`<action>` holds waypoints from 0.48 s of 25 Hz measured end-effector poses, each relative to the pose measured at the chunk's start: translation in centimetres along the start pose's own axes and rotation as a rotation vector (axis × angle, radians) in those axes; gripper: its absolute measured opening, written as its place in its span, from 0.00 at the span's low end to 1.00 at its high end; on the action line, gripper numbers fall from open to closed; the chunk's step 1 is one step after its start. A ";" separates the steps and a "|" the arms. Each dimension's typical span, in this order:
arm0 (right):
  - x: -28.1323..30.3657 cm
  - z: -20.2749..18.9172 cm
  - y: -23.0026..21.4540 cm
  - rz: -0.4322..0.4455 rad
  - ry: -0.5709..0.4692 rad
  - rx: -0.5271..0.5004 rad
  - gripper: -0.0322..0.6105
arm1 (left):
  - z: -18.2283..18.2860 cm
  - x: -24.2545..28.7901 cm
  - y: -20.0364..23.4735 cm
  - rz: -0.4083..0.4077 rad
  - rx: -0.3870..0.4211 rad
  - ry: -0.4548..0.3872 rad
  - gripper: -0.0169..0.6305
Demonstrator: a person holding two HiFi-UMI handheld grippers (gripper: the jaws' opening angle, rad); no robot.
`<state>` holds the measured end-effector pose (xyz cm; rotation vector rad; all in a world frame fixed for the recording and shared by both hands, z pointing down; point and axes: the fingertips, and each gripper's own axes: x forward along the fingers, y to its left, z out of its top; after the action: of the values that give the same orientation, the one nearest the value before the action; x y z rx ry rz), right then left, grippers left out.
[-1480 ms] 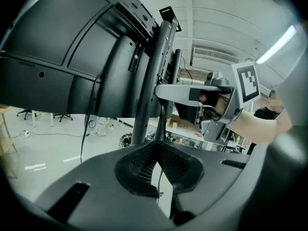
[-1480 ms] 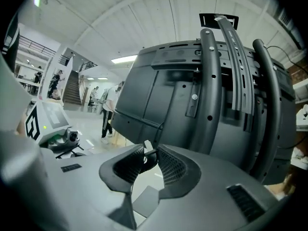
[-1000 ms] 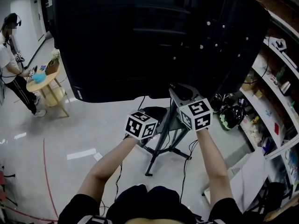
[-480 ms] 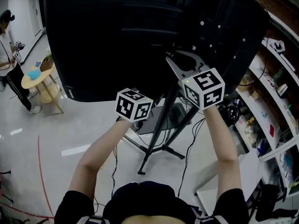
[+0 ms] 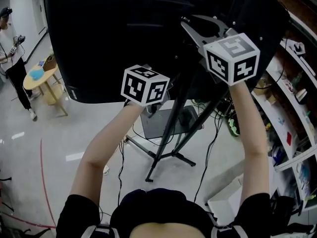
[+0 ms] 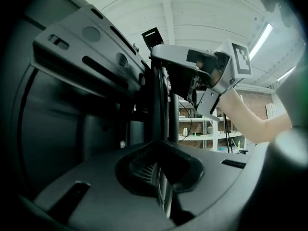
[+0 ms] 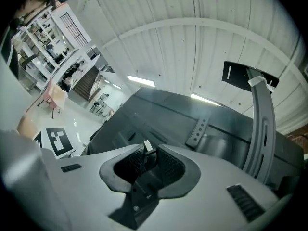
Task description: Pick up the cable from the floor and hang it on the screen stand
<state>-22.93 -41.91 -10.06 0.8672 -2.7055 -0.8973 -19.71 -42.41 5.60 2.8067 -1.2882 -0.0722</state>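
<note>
I have two grippers up at the back of the one large black flat screen point(image 5: 114, 33), which sits on a single black tripod stand point(image 5: 165, 140).

The left gripper point(image 6: 161, 177) is the lower and nearer of the two. Its jaws are pressed almost together on a thin strand of the black cable point(image 6: 162, 191), just beside the stand's dark upright.

The right gripper point(image 7: 147, 160) is higher and farther to the right, up at the screen's rear bracket. Its jaws are only narrowly apart and pinch the cable's white-tipped end, which sticks up between the two ribbed pads.

So the cable is off the floor at these two points, one in each gripper. I cannot trace its run between them.

On the floor to the far left, well apart from me, one person point(image 5: 15, 68) stands beside one small round wooden counter point(image 5: 47, 81). One run of white shelves point(image 5: 292, 83) lines the right side.
</note>
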 end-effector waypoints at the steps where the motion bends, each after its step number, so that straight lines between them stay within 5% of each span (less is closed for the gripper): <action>1: -0.1 0.6 -0.4 -0.001 -0.001 -0.012 0.21 | 0.8 0.0 0.0 -0.003 0.002 -0.015 0.03; 12: 1.1 7.3 -5.3 0.026 0.016 -0.061 0.21 | 5.5 0.1 1.2 0.007 0.049 -0.099 0.03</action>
<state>-23.68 -42.38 -19.15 0.8221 -2.6545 -0.9587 -20.86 -43.42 0.20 2.8738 -1.3374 -0.1839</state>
